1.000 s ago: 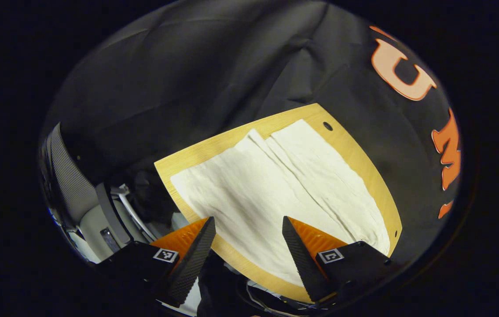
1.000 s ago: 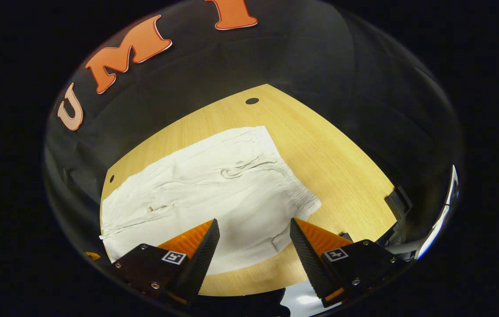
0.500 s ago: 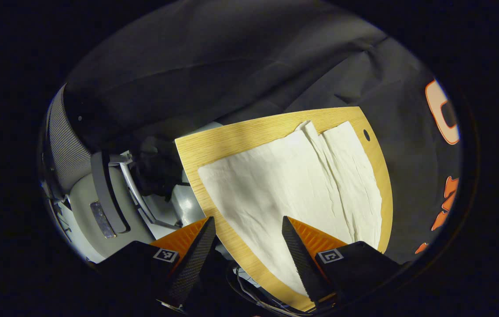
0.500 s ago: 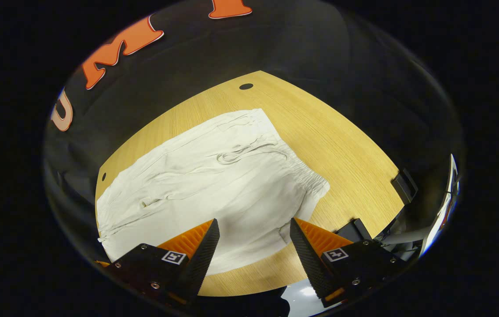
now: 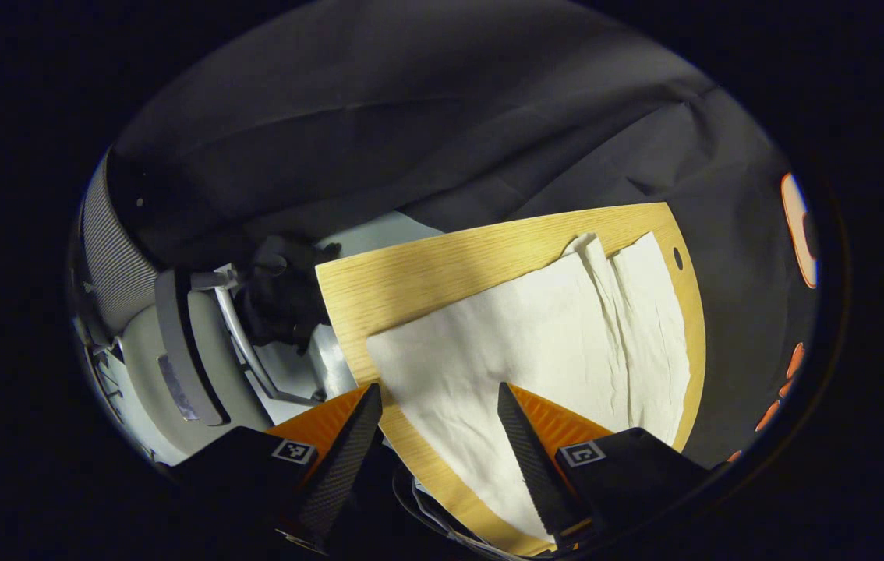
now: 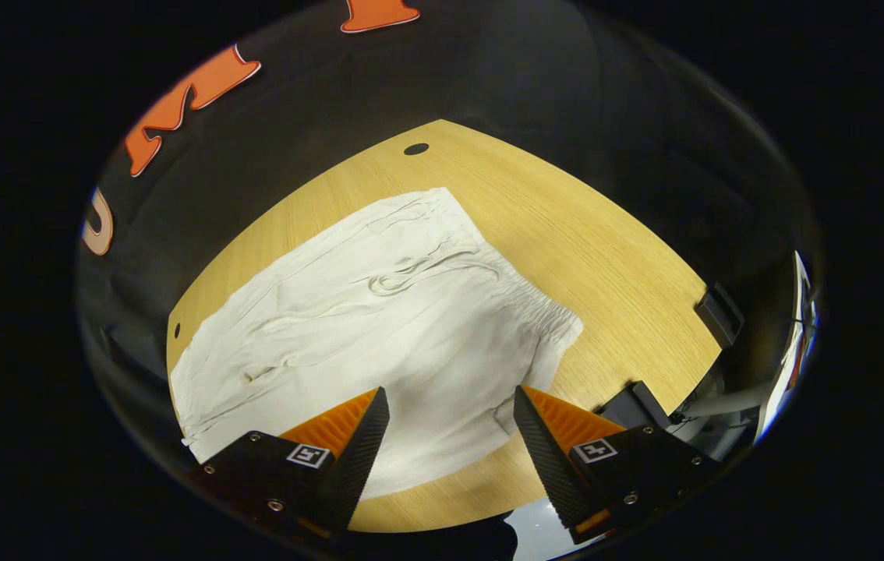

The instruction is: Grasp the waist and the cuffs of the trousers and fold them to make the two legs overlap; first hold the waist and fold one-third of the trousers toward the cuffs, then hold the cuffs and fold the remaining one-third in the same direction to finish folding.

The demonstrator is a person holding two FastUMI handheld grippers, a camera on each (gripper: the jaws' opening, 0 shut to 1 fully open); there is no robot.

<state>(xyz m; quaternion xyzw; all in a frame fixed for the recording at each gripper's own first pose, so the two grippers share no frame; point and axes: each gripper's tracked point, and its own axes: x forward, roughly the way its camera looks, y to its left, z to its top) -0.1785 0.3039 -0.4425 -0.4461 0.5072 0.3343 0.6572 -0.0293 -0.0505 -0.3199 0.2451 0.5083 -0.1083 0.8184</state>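
White trousers [image 6: 380, 327] lie spread flat on a wooden table [image 6: 613, 265]. In the right gripper view the elastic waist [image 6: 543, 319] with its drawstring is at the right, the legs run off to the left. My right gripper [image 6: 446, 425] hovers open above the near edge, close to the waist. In the left gripper view the trouser legs [image 5: 559, 343] stretch away, their cuffs at the far table edge. My left gripper [image 5: 434, 425] is open over the near left corner of the cloth, holding nothing.
A grey office chair [image 5: 177, 343] stands left of the table in the left gripper view. Small dark blocks [image 6: 715, 312] sit at the table's right edge in the right gripper view. Cable holes [image 6: 415, 148] mark the table corners. Black cloth walls surround the table.
The left gripper has swung left, so the chair shows more and the trousers sit farther right. The right gripper has drifted slightly toward the waist. Both stay open.
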